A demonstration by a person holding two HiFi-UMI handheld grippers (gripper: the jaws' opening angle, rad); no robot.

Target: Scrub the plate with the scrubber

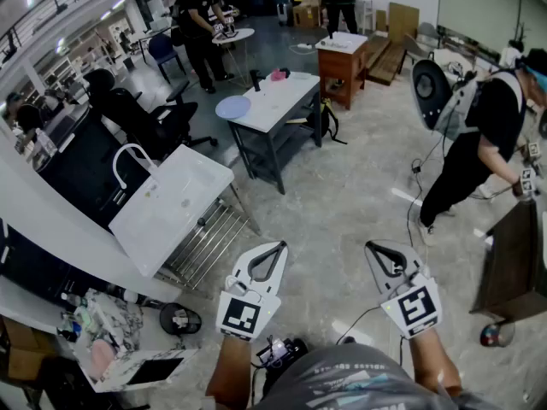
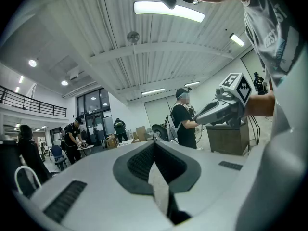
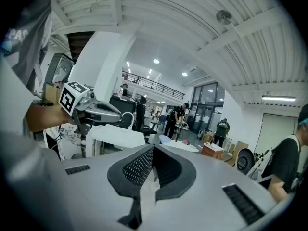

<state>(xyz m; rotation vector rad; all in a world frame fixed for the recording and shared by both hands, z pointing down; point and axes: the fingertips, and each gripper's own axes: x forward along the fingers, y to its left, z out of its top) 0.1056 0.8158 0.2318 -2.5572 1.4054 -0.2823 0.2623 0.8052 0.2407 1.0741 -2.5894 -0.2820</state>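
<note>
Left tongs (image 1: pixel 272 253) and right tongs (image 1: pixel 379 251) hovering side by side above floor, both pinched together, gripping nothing. Pale blue plate (image 1: pixel 232 107) lying on white desk (image 1: pixel 278 101) well ahead, by its near-left edge. Small pink item (image 1: pixel 279 74) sitting at far end, possibly scrubber; cannot confirm. Judging: scrubbing not yet starting, approach pending. Next move calling for reaching desk, spreading tongs, taking scrubber, steadying plate.

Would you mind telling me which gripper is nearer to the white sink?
Left. In the head view, the left gripper hangs just to the right of the white sink, apart from it. The right gripper is farther right, beyond the left one.
</note>
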